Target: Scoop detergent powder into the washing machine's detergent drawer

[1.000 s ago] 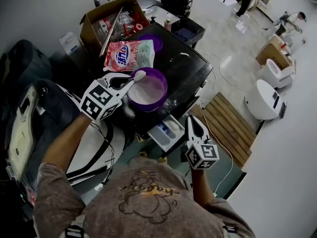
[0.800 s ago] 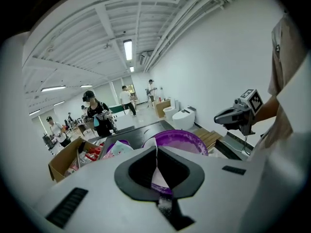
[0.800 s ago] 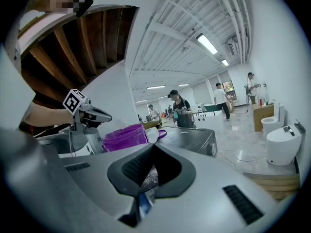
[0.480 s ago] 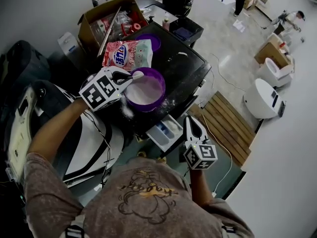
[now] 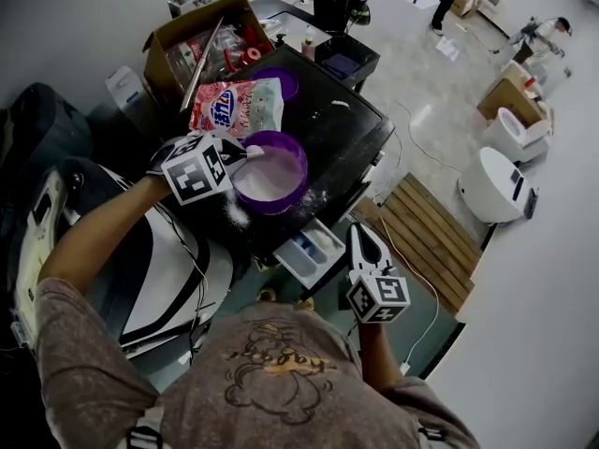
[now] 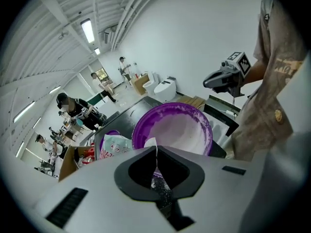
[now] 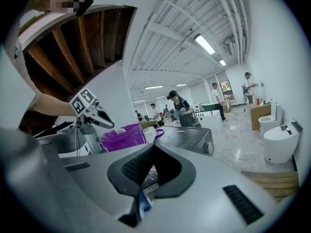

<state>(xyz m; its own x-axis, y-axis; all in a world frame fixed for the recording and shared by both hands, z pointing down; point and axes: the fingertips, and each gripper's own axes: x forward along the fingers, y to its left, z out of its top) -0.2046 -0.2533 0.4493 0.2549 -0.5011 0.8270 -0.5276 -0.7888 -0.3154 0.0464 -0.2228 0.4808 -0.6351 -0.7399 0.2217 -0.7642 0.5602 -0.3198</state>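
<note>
- On the dark washing machine top, dusted with spilled powder, stand a purple bowl of white detergent and a detergent bag.
- Left gripper: jaws clamped on a white scoop at the bowl's rim.
- Right gripper: jaws together, empty, beside the open detergent drawer.
- Beyond lie a pale glossy floor and a wooden pallet.

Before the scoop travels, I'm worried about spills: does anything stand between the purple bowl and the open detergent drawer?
Nothing visible does. Only spilled powder lies on the machine top between purple bowl and detergent drawer; the right gripper hangs beside the drawer, not over it.
</note>
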